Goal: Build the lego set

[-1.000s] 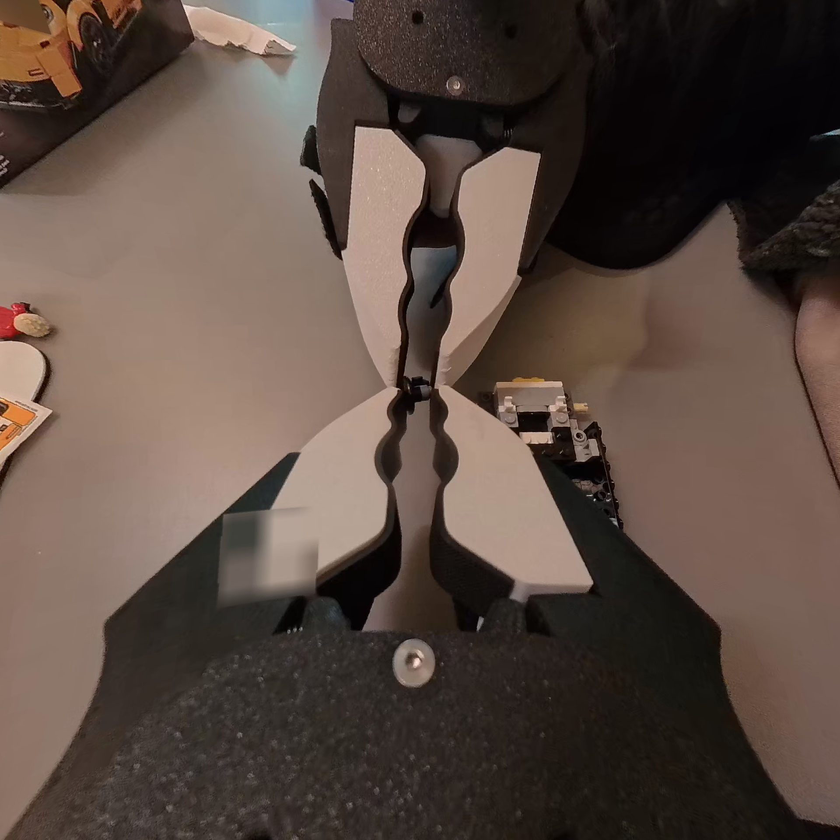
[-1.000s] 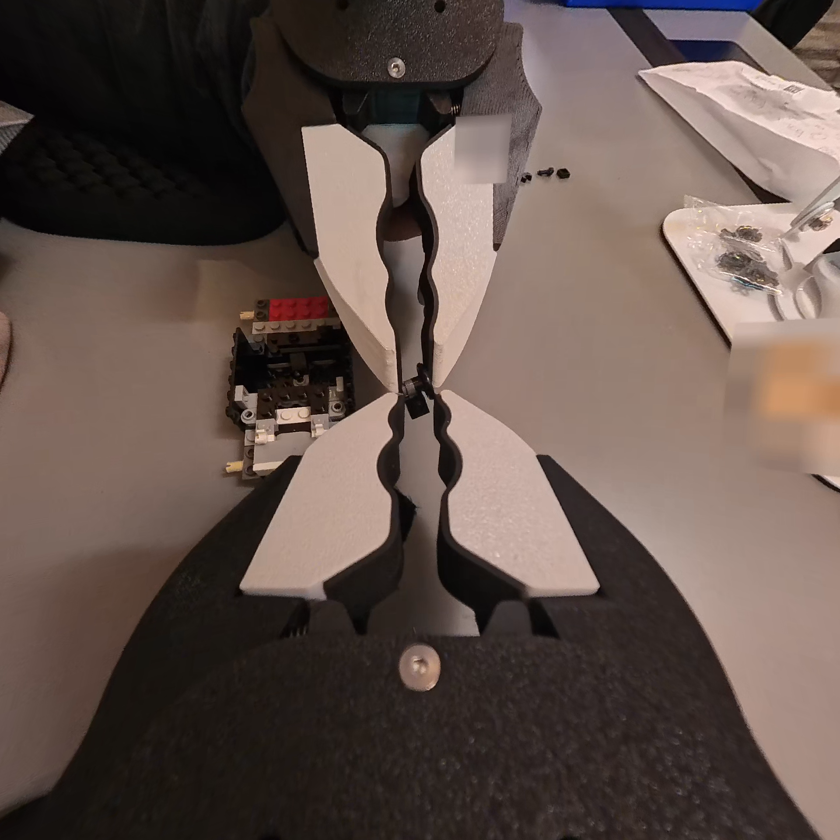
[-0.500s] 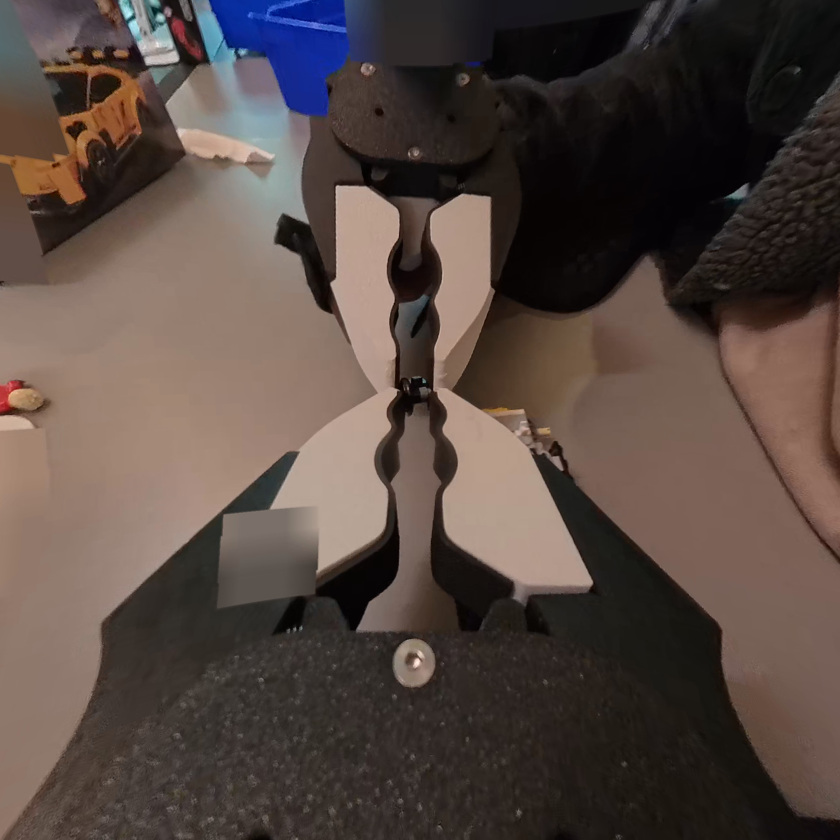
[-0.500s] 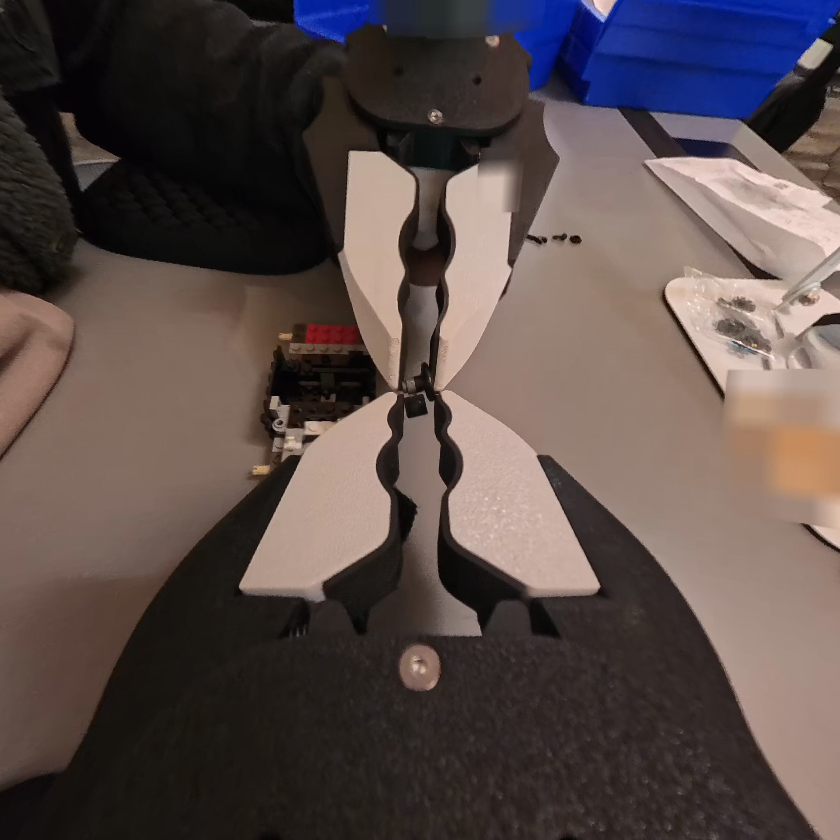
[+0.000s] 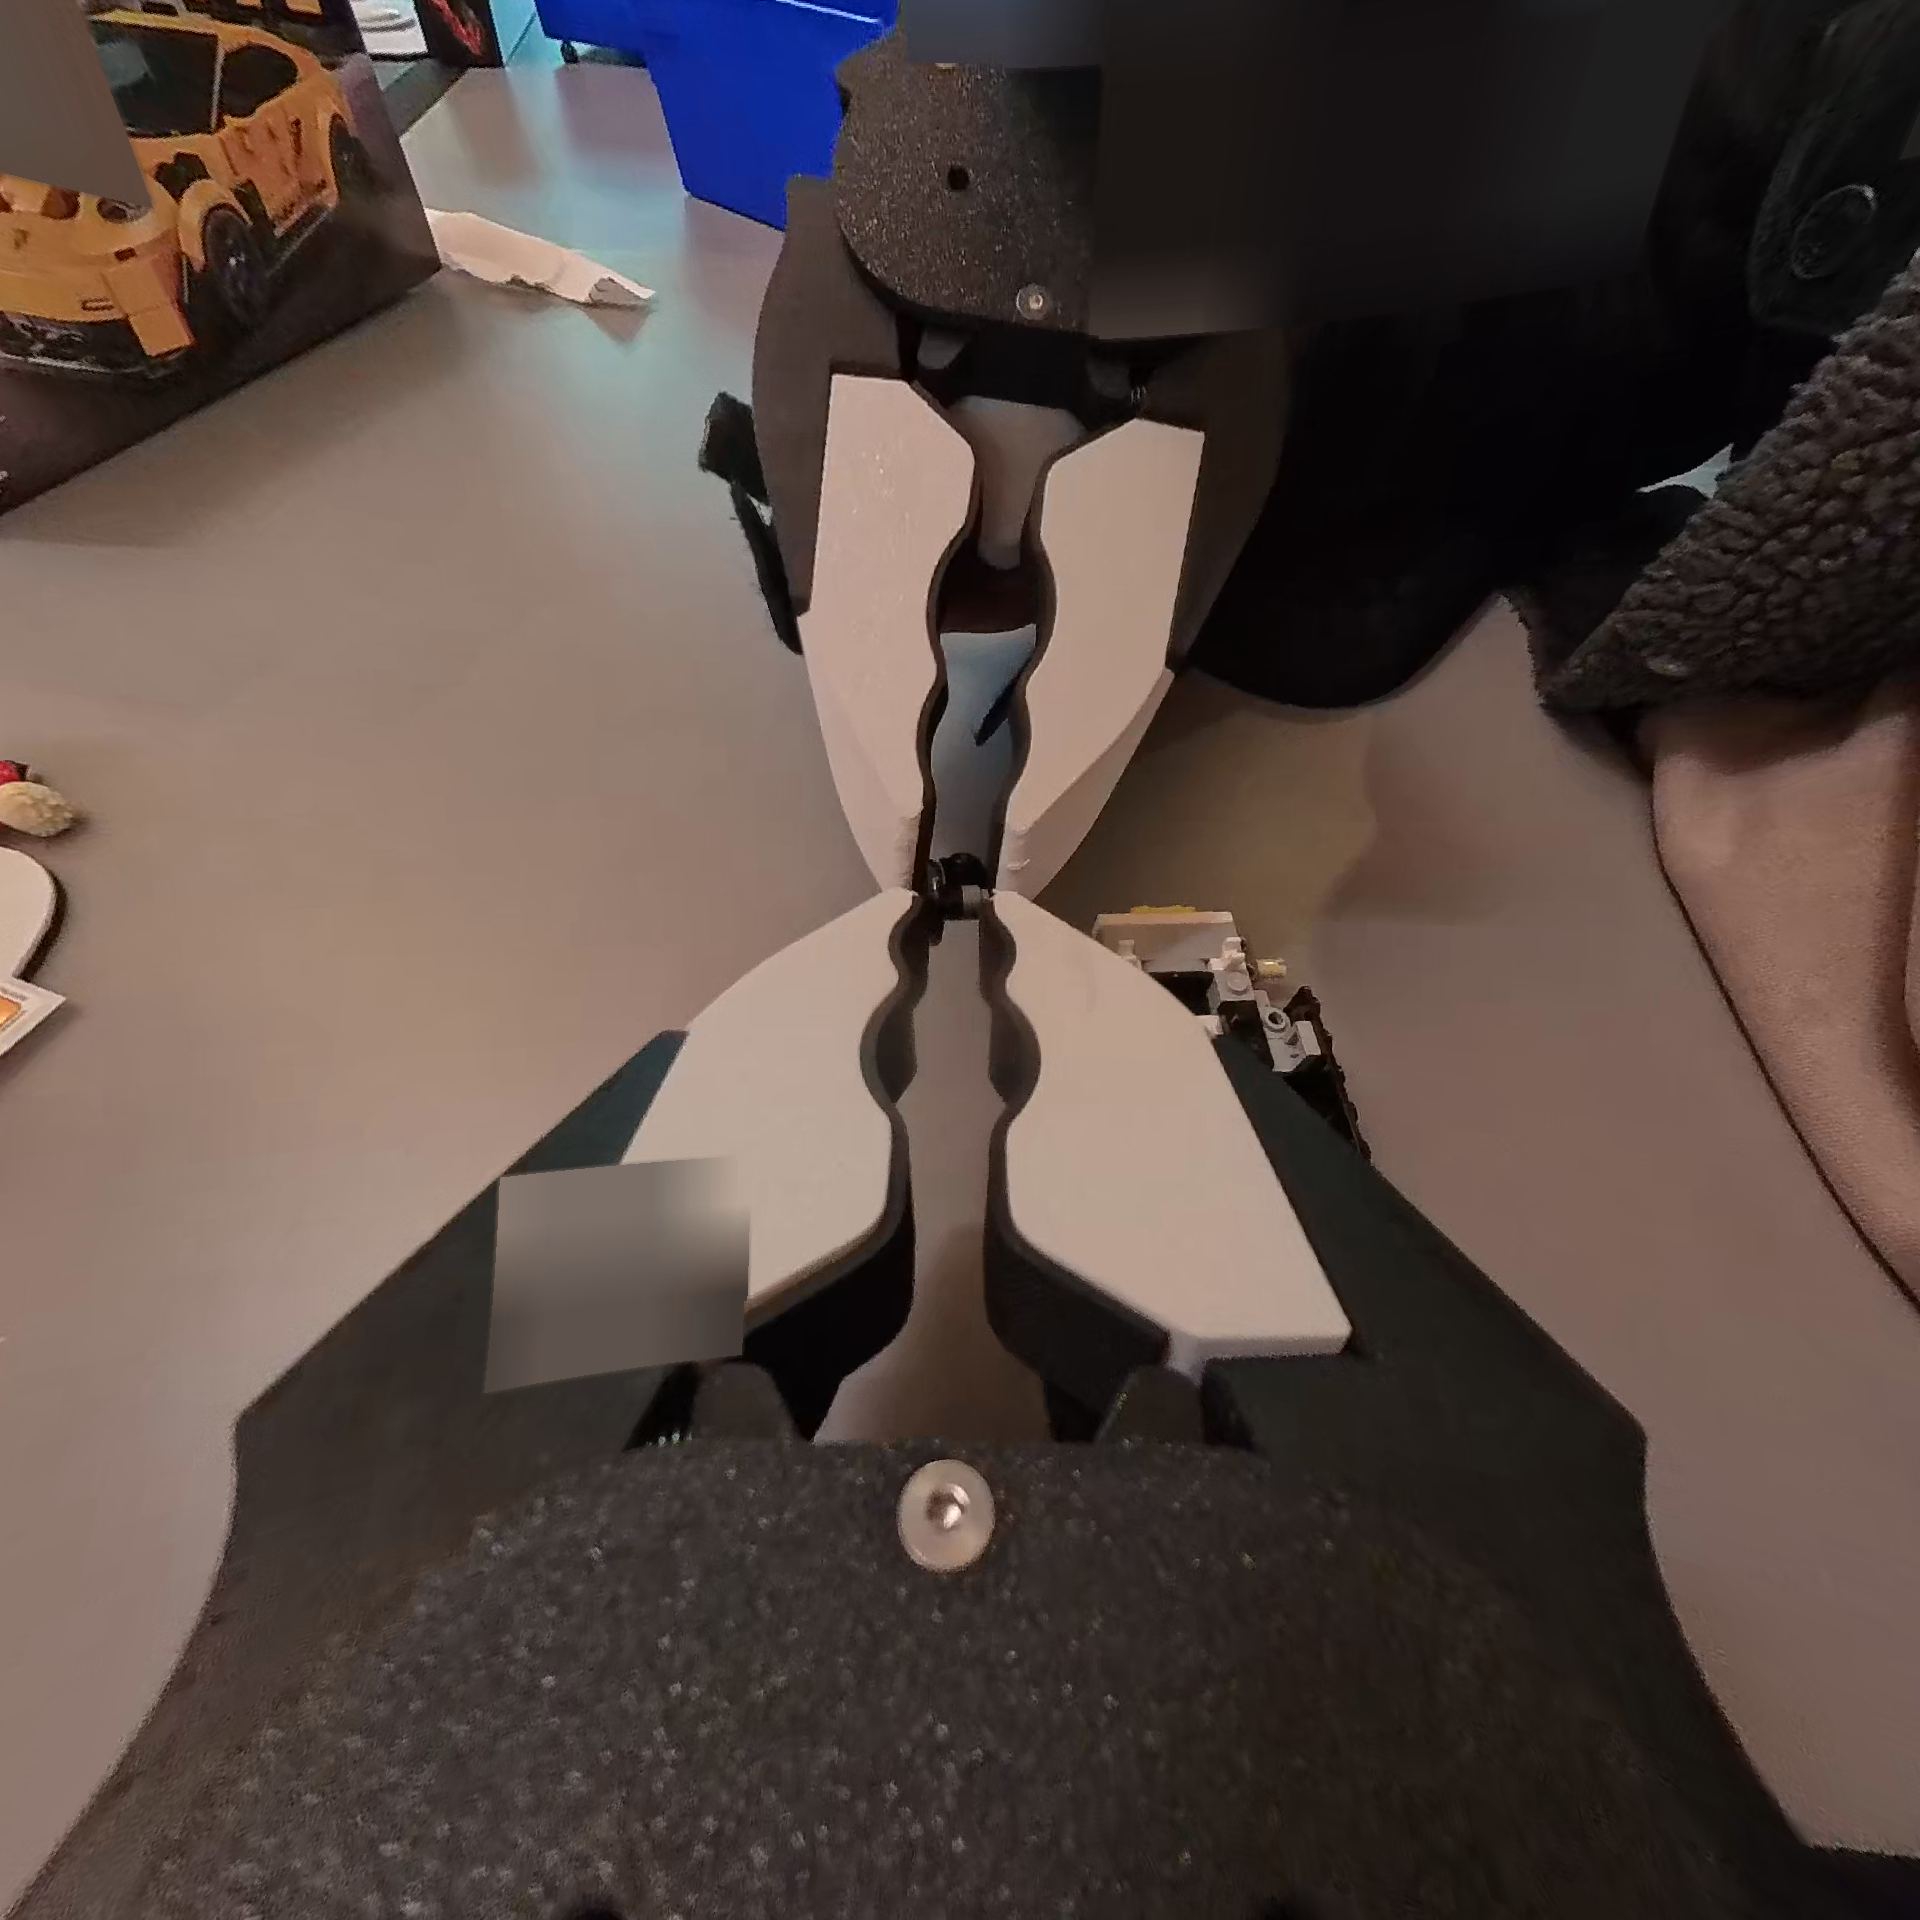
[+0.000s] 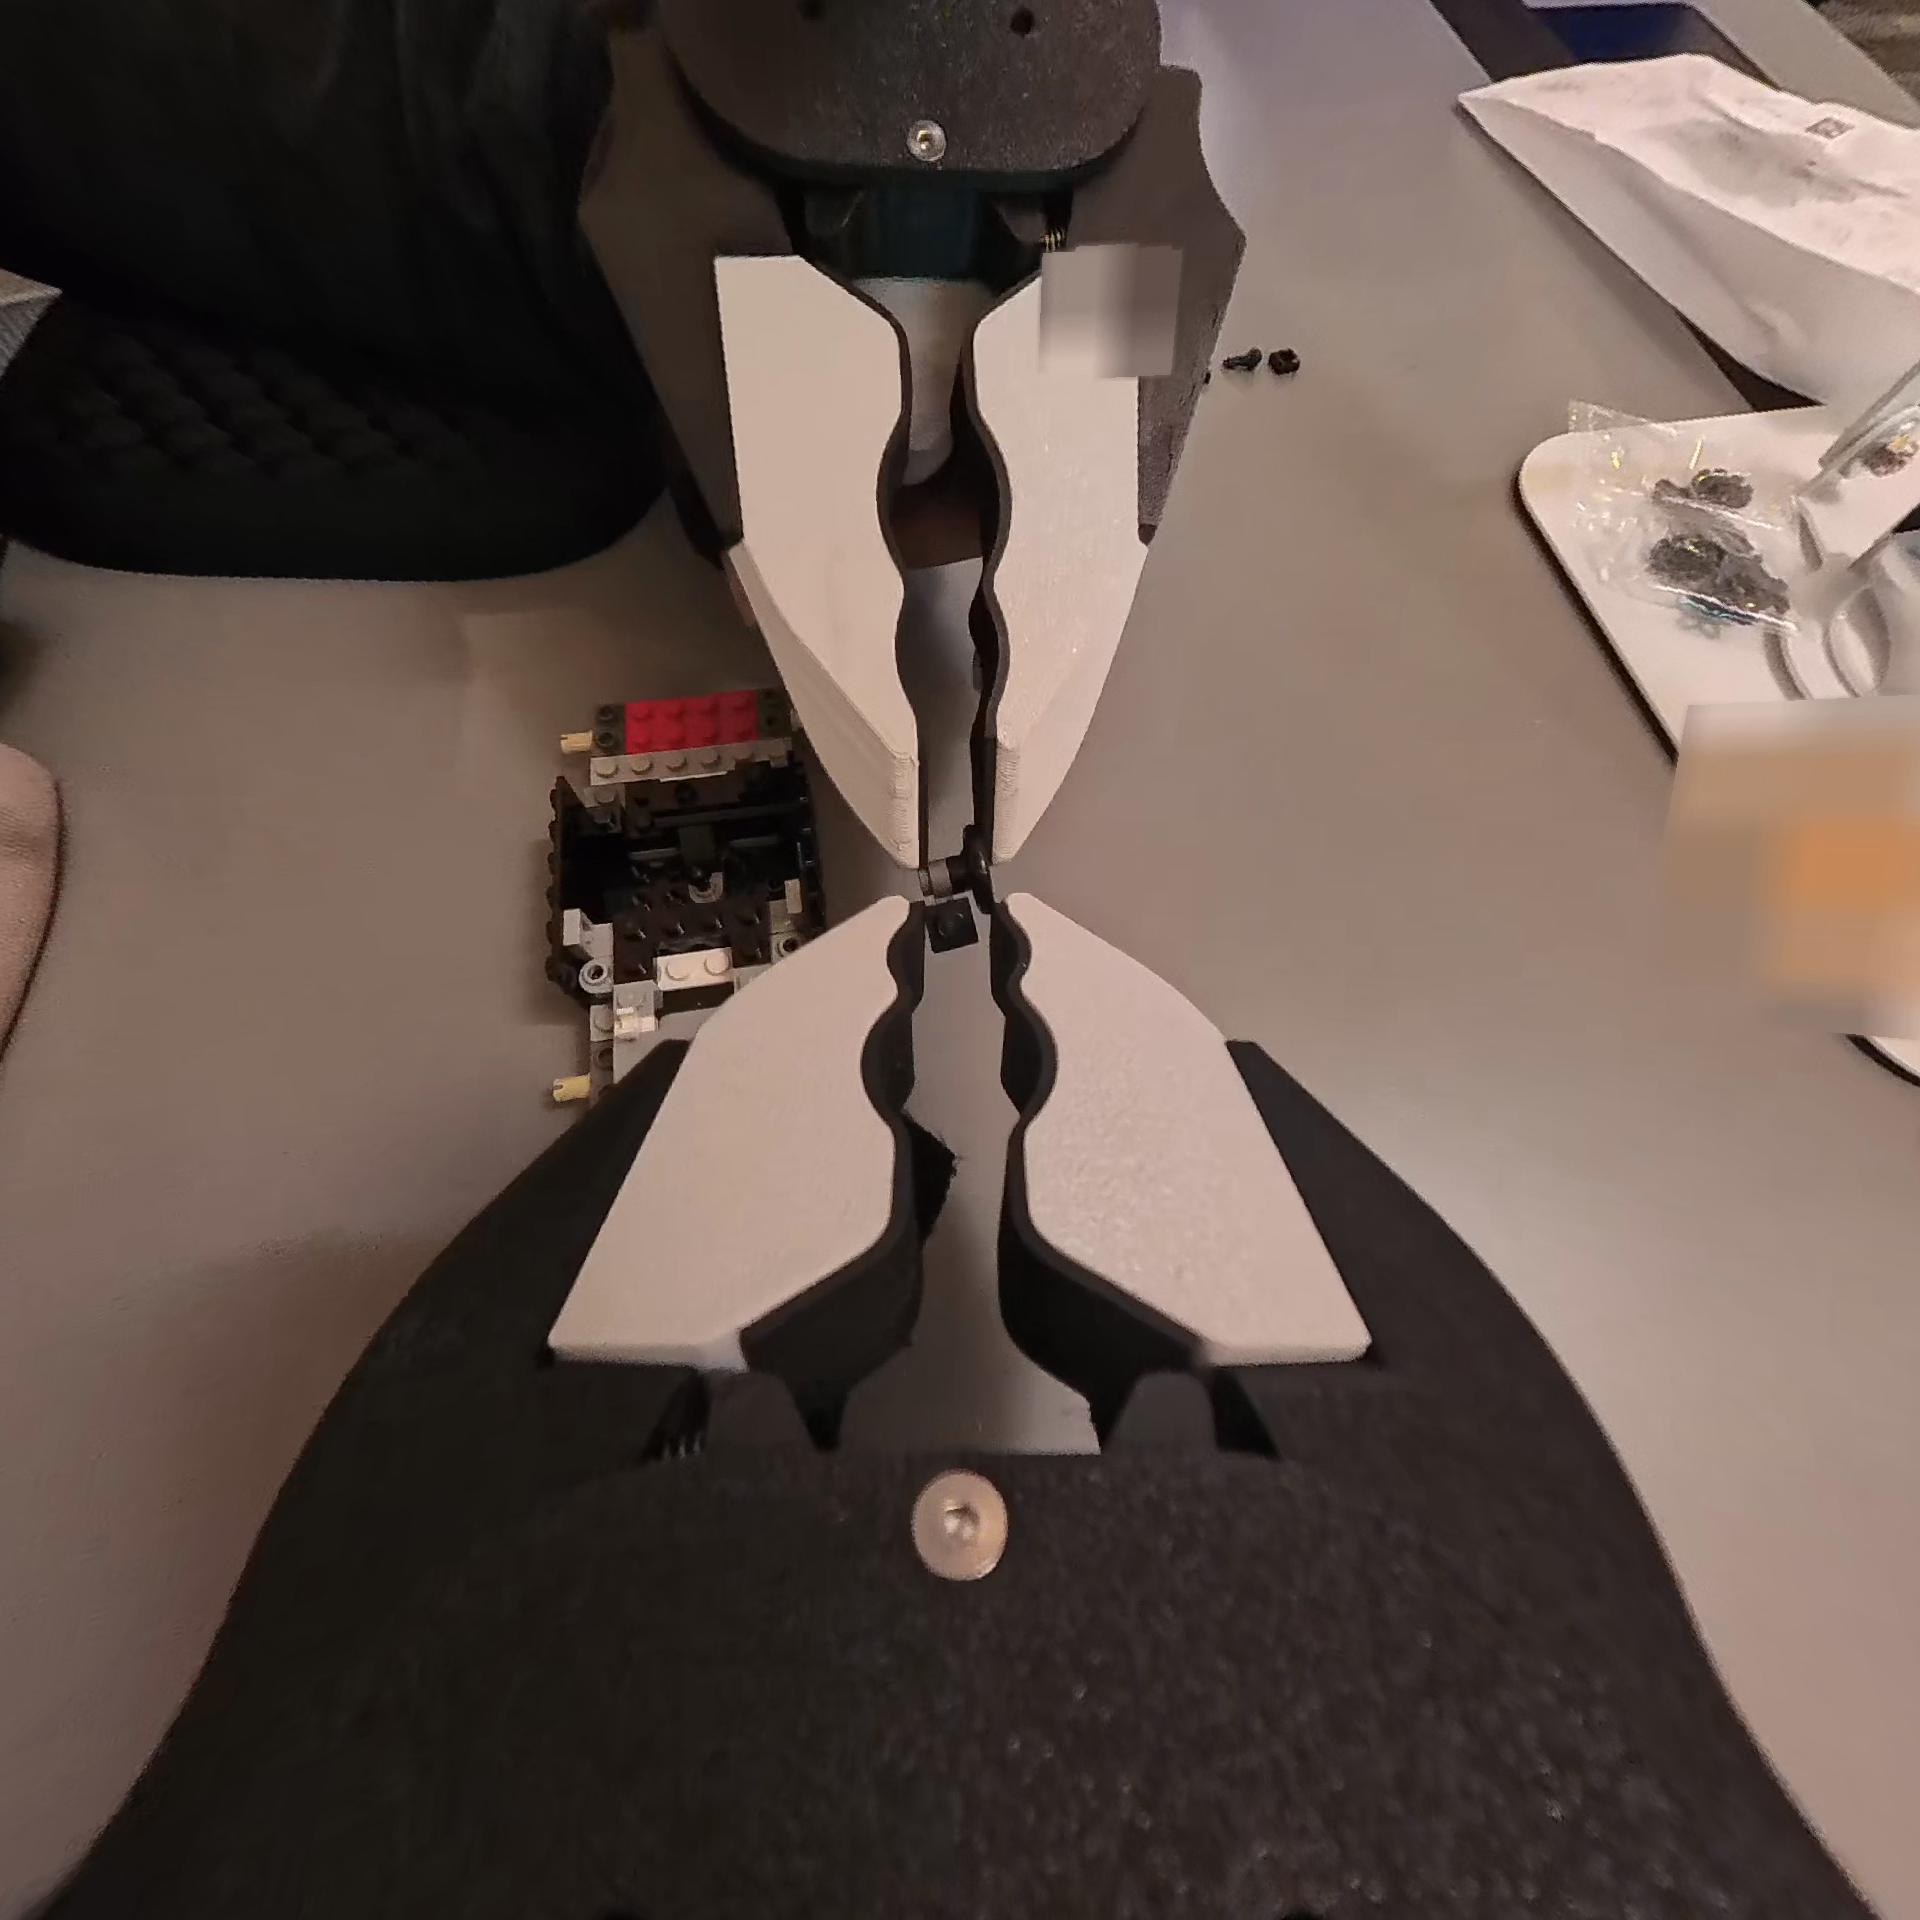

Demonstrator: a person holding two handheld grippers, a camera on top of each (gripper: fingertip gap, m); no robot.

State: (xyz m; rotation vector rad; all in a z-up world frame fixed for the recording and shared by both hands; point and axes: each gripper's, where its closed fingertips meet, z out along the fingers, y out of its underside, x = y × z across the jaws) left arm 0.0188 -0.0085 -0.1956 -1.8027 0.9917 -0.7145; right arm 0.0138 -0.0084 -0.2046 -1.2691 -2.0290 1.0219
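Lego pieces (image 6: 951, 883), small, black and grey, pinched tip-to-tip between left tool (image 5: 951, 914) and right tool (image 6: 954, 912).

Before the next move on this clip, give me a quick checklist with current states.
1. Left hand-held gripper shut on small black piece: ok.
2. Right hand-held gripper shut on black stud piece: ok.
3. Grey pin bridging both pieces: ok.
4. Pieces fully seated: cannot tell.
5. Partly built car resting flat on table, clear of both grippers: ok.
6. Spare parts bags out of the way: ok.
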